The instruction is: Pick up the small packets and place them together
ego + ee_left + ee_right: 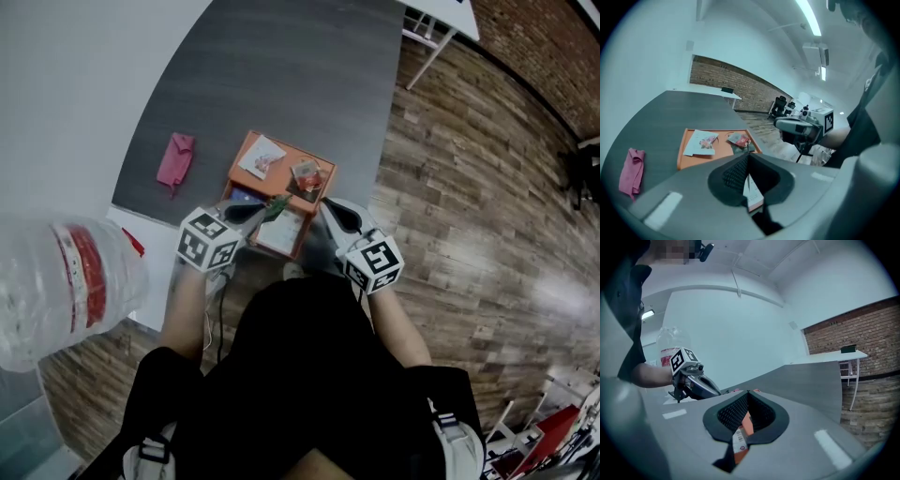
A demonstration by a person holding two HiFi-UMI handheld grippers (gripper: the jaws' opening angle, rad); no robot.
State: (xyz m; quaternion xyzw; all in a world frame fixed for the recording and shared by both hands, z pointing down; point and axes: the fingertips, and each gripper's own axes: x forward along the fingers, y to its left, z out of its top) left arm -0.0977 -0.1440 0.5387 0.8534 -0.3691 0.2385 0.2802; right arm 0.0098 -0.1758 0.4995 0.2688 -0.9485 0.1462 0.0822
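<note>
An orange tray lies on the dark grey table. On it rest a white flowered packet and a red packet; in the left gripper view they are the white packet and the red one. My left gripper hangs over the tray's near side, shut on a small packet whose green end sticks out. My right gripper is by the tray's right edge, shut on an orange-and-white packet. The two grippers' tips are close together.
A pink cloth lies on the table left of the tray. A large clear water bottle with a red label stands at the near left. A larger white packet lies at the tray's near end. Wooden floor runs to the right.
</note>
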